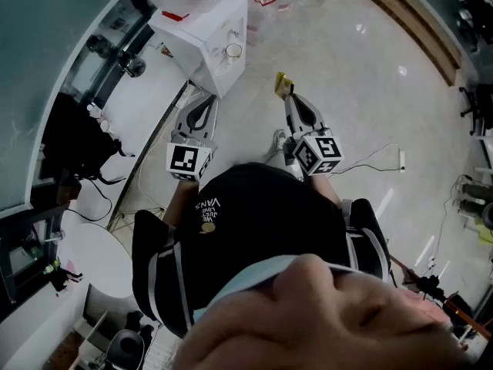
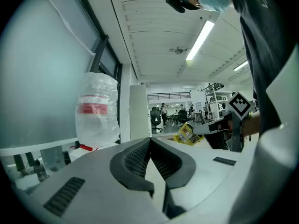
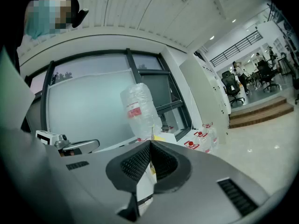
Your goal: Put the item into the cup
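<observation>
In the head view, I am holding both tools out in front of me above the pale floor. My right gripper point(image 1: 290, 95) is clamping a small yellow packet point(image 1: 282, 82), which is sticking out past its tips; I am taking that as the item. My left gripper point(image 1: 205, 99) is pointing at the white table point(image 1: 192, 33), with its tips near the table's corner. A small clear cup point(image 1: 233, 50) is standing upright on that table, well apart from the packet.

In the left gripper view, the jaws are pressing together tip to tip with nothing between them, so this tool is clenched and empty. Off to the right, my other tool is carrying the yellow packet in the air. A big plastic-wrapped bottle point(image 2: 96, 110) is standing on the left.

In the right gripper view, the pads are gripping the packet. Its white and yellow body is running down between them, and a yellow corner is peeking above the tips. Some small red-capped bottles point(image 3: 200, 141) are sitting beyond. The cup is not showing here.

I am judging this as the carrying step: the item is grasped but not yet at the cup. Next I am planning to bring the right tool forward and leftward over the cup's mouth, tip the packet's end down into it, and only then let go. The mouth looks narrow, so I will need to line the packet up carefully.
</observation>
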Motion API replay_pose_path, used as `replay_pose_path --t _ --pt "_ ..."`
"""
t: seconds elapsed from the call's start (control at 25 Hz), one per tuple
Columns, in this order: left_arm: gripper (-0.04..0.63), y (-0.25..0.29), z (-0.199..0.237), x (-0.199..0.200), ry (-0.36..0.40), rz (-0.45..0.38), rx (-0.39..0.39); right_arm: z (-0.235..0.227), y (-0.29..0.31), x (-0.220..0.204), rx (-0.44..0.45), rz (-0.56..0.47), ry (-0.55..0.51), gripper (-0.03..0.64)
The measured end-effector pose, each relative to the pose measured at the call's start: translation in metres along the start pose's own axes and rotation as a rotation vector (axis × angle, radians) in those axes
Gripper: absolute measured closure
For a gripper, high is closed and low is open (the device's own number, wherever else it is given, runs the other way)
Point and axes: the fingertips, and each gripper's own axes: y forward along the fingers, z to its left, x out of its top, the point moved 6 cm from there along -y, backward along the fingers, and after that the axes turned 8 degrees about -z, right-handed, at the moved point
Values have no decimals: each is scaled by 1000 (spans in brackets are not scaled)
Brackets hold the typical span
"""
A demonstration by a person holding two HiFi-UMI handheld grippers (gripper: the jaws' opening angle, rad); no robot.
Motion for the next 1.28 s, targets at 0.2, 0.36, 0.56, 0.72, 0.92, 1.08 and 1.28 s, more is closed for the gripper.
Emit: replay_pose_path --t 0.2,0.36,0.56,0.72,0.92,1.08,1.28 --pt "575 1 9 -12 6 22 22 1 9 -3 1 7 -3 575" --pt "575 12 15 -18 -5 28 13 -6 22 -2 -2 -1 10 575" --pt "575 44 21 -36 -16 71 5 -33 52 3 7 22 10 575" --pt "575 87 25 -44 -1 78 43 -68 84 10 44 51 18 575" --pt "575 138 34 -51 7 80 115 -102 132 19 133 114 9 575" --pt "575 176 41 -69 12 108 166 -130 172 21 218 164 1 575" --pt "575 207 45 -91 24 115 241 -160 209 19 303 220 1 575"
